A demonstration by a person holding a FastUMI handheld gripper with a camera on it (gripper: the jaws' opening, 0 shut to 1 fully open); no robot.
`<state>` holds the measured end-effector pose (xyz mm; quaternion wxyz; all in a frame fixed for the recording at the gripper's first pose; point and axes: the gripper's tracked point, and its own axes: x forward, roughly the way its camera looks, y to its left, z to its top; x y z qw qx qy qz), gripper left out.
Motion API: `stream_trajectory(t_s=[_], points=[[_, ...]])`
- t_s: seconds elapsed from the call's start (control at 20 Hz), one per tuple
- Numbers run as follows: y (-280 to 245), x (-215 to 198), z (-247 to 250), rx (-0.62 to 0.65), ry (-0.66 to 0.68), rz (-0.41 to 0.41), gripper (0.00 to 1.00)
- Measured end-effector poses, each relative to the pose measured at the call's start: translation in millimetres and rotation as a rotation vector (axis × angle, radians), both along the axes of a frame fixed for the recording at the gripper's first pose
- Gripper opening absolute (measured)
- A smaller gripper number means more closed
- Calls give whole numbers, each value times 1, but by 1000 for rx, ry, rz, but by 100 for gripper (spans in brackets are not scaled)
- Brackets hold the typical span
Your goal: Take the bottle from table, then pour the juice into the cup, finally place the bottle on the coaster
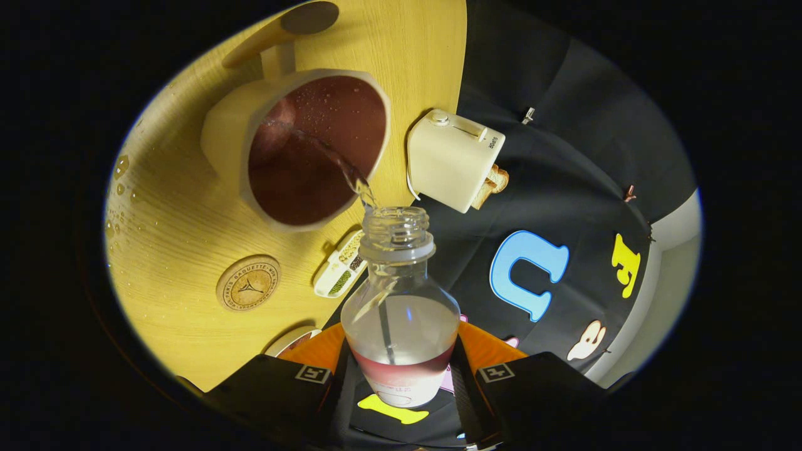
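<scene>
The tool (401, 382) grips the bottle (401, 326) by its lower body, one finger pressed to each side, so the gap between them is as narrow as the bottle allows. The bottle is clear plastic, uncapped, and tipped forward with its threaded mouth pointing at the cup (307, 150) just beyond it. A thin stream of clear liquid (338, 166) arcs from the mouth into the cup. Some liquid remains in the bottle's body. The cup is cream outside and dark reddish-brown inside, with droplets clinging to its inner wall; its handle points away from the tool.

The round wooden coaster (248, 283) lies on the pale wood worktop (182, 213) near the cup, apart from it; a ring of lettering is burned into it but is too small to read surely. Water drops (120, 168) dot the worktop beside the cup. A cream toaster (452, 160) with bread in it stands beyond the bottle's mouth, and a small compartmented white box (341, 266) lies beside the bottle's neck.
</scene>
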<state>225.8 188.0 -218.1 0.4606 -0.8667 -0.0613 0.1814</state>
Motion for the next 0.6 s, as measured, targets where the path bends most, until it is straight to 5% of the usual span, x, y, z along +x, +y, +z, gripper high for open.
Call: stream_trajectory(t_s=[0.6], points=[[15, -1, 5, -122, -8, 74, 70]])
